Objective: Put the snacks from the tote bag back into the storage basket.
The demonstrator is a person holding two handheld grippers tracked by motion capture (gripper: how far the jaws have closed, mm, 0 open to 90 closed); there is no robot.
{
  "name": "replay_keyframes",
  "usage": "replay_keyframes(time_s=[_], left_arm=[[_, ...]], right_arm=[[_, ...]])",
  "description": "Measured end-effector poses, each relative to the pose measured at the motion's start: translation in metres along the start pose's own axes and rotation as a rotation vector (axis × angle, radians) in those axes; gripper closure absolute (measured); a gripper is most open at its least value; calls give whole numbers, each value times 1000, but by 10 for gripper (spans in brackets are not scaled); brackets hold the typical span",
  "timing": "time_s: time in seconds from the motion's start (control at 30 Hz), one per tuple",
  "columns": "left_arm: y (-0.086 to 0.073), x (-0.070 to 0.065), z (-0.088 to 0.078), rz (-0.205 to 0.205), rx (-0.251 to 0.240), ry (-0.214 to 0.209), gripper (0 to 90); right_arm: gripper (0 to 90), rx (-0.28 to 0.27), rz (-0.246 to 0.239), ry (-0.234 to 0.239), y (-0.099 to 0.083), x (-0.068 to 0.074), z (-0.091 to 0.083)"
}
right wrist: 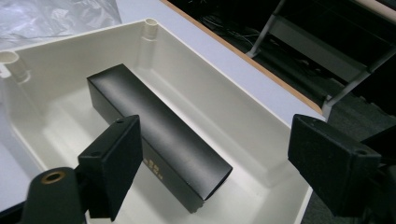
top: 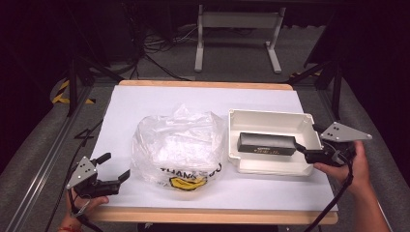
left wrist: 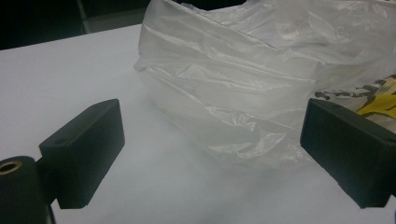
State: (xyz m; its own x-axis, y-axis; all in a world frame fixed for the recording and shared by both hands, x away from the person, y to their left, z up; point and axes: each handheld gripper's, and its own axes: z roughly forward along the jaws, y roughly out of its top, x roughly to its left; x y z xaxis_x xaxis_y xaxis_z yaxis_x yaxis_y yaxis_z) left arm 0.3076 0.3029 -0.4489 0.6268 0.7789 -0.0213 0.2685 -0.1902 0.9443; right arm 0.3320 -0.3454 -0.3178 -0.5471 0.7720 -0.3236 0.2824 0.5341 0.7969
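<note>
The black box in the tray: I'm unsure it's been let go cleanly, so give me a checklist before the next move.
1. Black box lies inside the white tray: ok.
2. Right gripper open, pads off the box: ok.
3. Box flat on the tray floor: cannot tell; it may lean on one wall.
4. Left gripper open, holding nothing: ok.
5. Plastic bag apart from the tray: not ok, it touches the rim.
</note>
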Motion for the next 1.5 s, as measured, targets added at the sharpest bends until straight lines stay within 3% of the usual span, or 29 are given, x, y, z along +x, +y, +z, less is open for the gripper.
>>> replay_keyframes(time_s=[0.23, 0.57, 0.83, 1.37, 1.5], left_arm=[[0, 0, 0, 0, 0, 0, 73], [1, 0, 2, 7, -1, -8, 72], [1, 0, 2, 9, 2, -10, 73], [0, 1, 2, 2, -1, -6, 73], [-1, 2, 1, 1, 2, -2, 73]], right_arm=[[177, -4, 15, -2, -10, 4, -6], [136, 2, 44, -62, -30, 10, -16], [92, -20, 107, -94, -52, 11, -22], [59, -66, 191, -158, -94, 22, -19], [59, -82, 202, -145, -103, 24, -16]])
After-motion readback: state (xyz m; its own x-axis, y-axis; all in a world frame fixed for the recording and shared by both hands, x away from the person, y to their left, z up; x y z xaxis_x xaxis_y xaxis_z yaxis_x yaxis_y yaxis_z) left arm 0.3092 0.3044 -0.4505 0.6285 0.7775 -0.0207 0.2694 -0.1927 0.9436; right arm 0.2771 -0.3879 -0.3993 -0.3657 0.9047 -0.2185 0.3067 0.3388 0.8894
